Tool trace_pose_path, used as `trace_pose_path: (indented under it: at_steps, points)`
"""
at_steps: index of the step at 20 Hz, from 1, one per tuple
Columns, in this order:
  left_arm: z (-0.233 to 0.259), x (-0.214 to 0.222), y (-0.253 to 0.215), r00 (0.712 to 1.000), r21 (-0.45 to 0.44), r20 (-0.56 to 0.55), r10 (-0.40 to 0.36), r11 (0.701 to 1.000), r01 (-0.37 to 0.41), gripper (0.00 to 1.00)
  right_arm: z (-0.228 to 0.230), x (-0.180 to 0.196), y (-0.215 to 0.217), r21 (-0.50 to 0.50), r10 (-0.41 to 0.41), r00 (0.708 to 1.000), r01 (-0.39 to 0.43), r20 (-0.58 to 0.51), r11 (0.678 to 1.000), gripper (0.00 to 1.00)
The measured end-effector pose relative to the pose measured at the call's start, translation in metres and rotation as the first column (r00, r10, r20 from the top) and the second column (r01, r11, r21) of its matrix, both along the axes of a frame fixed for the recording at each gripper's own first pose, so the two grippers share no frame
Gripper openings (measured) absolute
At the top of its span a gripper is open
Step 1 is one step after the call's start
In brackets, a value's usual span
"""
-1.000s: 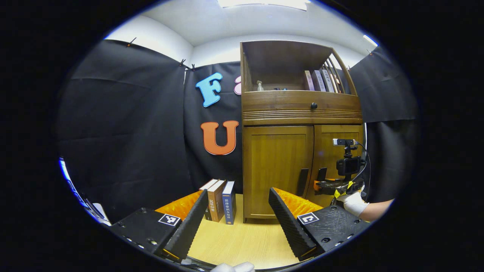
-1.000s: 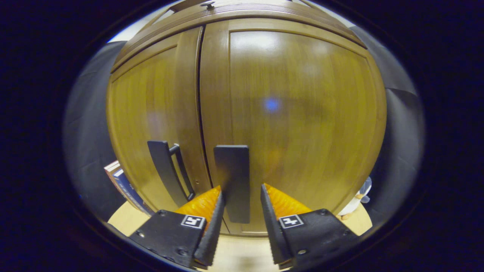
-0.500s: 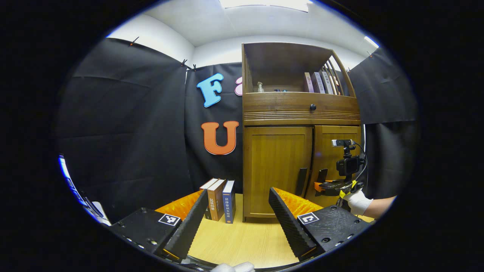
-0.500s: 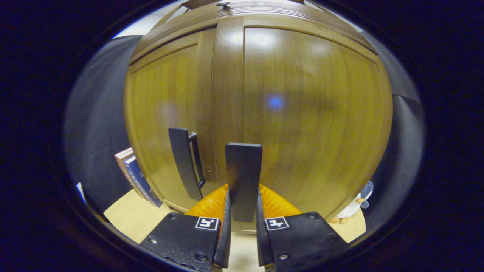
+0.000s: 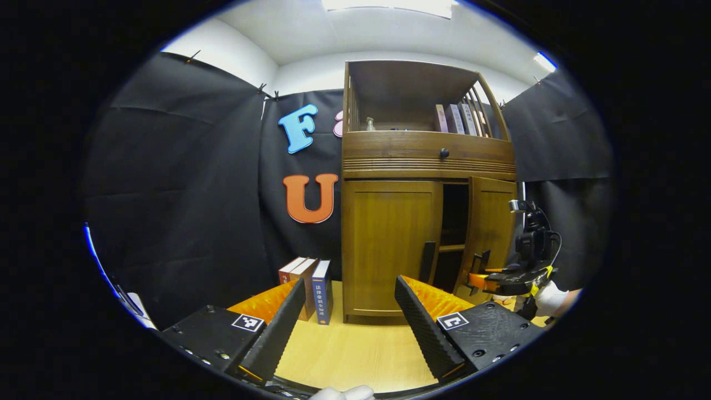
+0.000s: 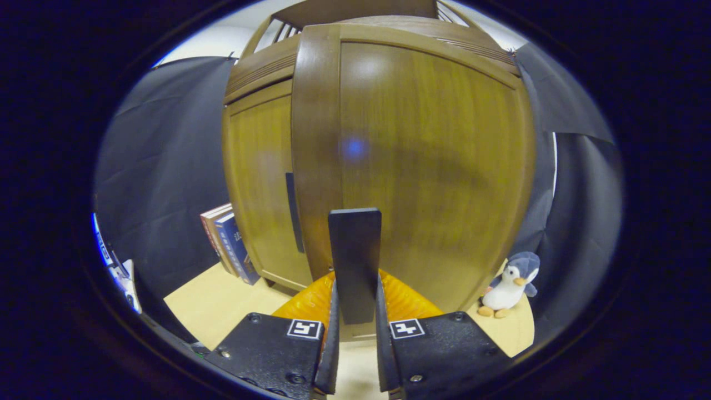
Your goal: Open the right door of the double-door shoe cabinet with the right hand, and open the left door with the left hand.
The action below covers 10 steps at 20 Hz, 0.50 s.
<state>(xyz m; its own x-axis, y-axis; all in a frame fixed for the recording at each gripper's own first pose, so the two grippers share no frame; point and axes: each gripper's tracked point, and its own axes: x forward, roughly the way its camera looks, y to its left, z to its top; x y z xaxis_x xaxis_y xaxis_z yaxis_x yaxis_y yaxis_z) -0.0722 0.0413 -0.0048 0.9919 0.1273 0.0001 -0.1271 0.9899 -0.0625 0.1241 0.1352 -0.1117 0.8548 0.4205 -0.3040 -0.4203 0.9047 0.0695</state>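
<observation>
Fingers of my right gripper [image 6: 355, 355] pinch right door handle [image 6: 355, 261] from both sides; right door [image 5: 491, 228] stands partly open ahead. Left gripper [image 5: 349, 328] spread wide, holding nothing, left door [image 5: 390, 244] shut well ahead of it. Risks, as I judge: handle slipping from pinch if I pull off door's arc; door edge nearing plush penguin [image 6: 510, 284] just right of fingers.

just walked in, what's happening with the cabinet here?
A person is opening a double-door shoe cabinet with two handheld grippers. The right gripper is shut on the right door's handle, and the right door stands partly open, showing a dark interior with a shelf. The left door is closed; the left gripper is open above the table, apart from the left door's handle.
</observation>
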Motion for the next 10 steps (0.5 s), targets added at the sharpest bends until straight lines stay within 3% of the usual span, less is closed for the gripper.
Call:
trace_pose_path:
  at_steps: [10]
  points:
    - [-0.001, 0.018, -0.031, 0.994, 0.002, -0.002, -0.107, 0.994, 0.107, 0.98, -0.005, -0.054, -0.07, 0.033, -0.065, 0.997, 0.067, -0.038, 0.997, 0.31]
